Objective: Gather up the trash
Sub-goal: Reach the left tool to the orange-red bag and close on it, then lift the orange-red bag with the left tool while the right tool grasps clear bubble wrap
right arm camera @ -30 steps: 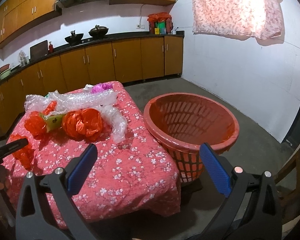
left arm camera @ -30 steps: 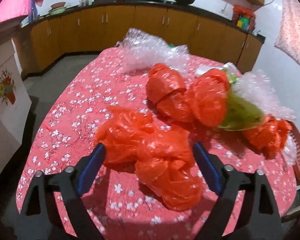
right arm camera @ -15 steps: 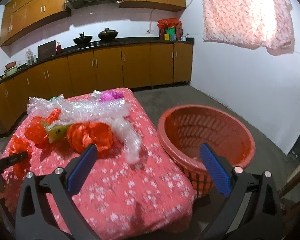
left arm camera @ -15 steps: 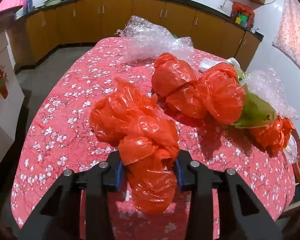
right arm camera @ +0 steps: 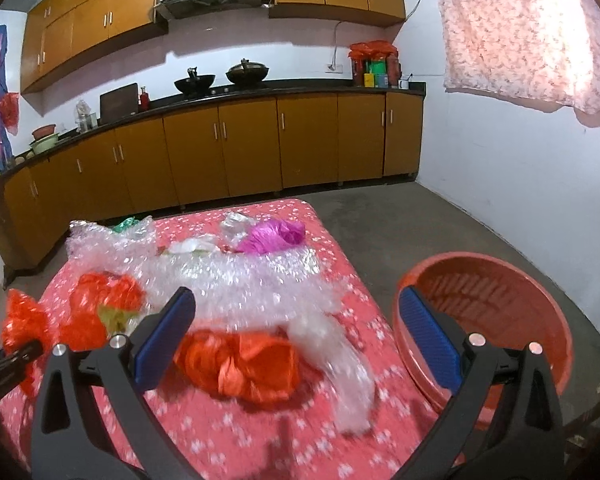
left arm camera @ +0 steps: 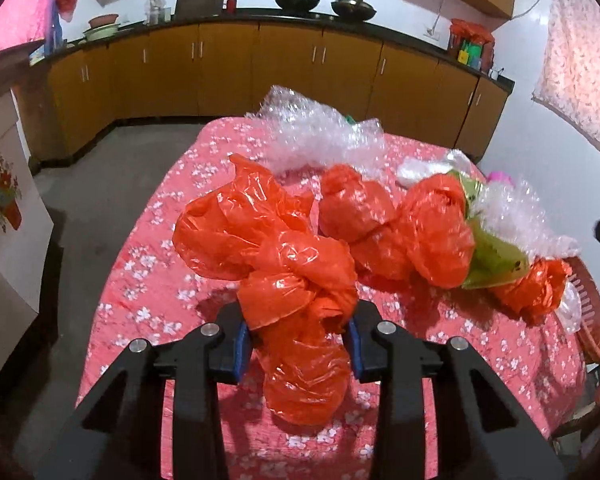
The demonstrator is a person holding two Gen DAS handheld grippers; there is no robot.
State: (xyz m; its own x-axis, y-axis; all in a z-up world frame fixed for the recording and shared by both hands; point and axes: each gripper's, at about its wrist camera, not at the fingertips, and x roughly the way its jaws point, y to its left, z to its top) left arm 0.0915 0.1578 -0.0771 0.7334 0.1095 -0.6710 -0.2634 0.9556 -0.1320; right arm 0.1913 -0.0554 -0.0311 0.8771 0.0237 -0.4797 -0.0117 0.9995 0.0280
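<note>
My left gripper (left arm camera: pixel 296 338) is shut on a crumpled orange plastic bag (left arm camera: pixel 276 264) and holds it above the red flowered tablecloth (left arm camera: pixel 140 280). More orange bags (left arm camera: pixel 432 228), a green wrapper (left arm camera: pixel 492 256) and bubble wrap (left arm camera: pixel 312 140) lie behind it. My right gripper (right arm camera: pixel 296 332) is open and empty, hovering over an orange bag (right arm camera: pixel 240 364) and bubble wrap (right arm camera: pixel 240 284) on the table. The held bag (right arm camera: pixel 20 316) shows at the far left of the right wrist view. A red plastic basket (right arm camera: pixel 500 280) stands on the floor right of the table.
A pink plastic wad (right arm camera: pixel 272 236) and a green scrap (right arm camera: pixel 126 224) lie at the table's far end. Wooden kitchen cabinets (right arm camera: pixel 260 144) run along the back wall. Grey floor (right arm camera: pixel 400 216) surrounds the table. The basket rim (left arm camera: pixel 596 312) shows at the table's right edge.
My left gripper closed on the orange bag and lifted it off the cloth. My right gripper, still open, moved forward and left over the table's trash.
</note>
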